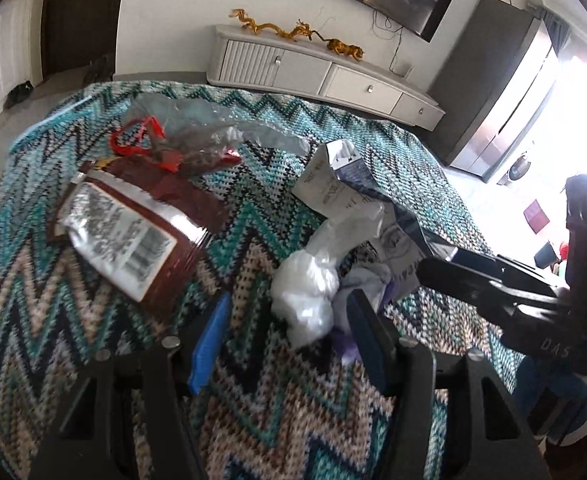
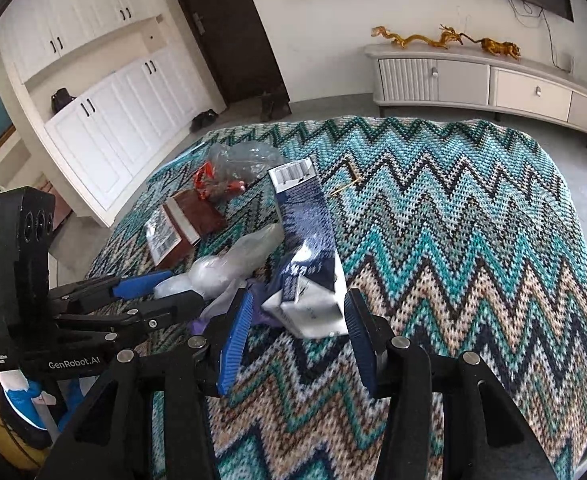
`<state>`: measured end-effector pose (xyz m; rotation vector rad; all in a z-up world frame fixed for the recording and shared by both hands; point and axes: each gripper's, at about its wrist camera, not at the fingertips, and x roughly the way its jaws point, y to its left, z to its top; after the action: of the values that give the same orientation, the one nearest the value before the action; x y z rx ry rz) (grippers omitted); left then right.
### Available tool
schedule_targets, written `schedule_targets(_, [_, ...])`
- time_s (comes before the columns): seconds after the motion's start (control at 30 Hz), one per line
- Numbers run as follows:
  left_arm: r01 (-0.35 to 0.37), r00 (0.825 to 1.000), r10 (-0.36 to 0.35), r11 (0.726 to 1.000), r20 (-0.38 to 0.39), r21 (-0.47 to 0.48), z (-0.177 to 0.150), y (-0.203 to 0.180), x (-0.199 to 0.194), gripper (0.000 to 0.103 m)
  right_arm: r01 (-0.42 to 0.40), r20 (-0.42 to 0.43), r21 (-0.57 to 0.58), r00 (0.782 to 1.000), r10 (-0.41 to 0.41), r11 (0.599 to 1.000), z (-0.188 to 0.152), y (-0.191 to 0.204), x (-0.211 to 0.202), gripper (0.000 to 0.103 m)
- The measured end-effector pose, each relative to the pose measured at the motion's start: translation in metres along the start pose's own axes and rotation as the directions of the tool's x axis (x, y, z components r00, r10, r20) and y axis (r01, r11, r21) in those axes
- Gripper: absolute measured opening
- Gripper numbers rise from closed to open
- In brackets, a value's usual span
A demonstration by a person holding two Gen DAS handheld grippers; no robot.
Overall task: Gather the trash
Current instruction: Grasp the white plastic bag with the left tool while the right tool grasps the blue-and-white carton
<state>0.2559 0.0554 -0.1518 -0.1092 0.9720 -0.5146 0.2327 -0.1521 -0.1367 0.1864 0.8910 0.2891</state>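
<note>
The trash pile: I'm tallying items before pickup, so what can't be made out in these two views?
- Purple scrap: right wrist view, mostly hidden by the right claw.
- Blue-and-white pouch: left wrist view, lower end hidden behind the right claw's arm.
- Brown packet: label print blurred in both views.
- Thin gold item: right wrist view, too small to identify.

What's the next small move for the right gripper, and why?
Probably ease the right gripper forward and close on the blue-and-white carton: its crumpled white end already sits between the open jaws, apparently not yet pinched.
</note>
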Motion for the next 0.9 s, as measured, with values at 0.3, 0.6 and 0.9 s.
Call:
schedule_targets(0.3, [-0.017, 1.0, 0.017, 1.0, -0.017, 0.014, 0.013, -0.005, 0.023, 0.05, 0.007, 0.002, 0.033, 1.0, -0.007, 0.999, 0.008, -0.022, 0.016, 0.045])
schedule_targets(0.6, [-0.018, 1.0, 0.018, 1.0, -0.008, -0.016, 0.015, 0.0, 0.025, 0.031, -0.01, 0.002, 0.024, 1.0, 0.01, 1.0, 0.01, -0.021, 0.028, 0.036])
schedule_targets(0.9, [-0.045, 0.998, 0.046, 0.999, 0.049, -0.016, 0.002, -0.014, -0.018, 0.03, -0.015, 0.063, 0.025, 0.998, 0.013, 1.0, -0.007, -0.015, -0.01, 0.036])
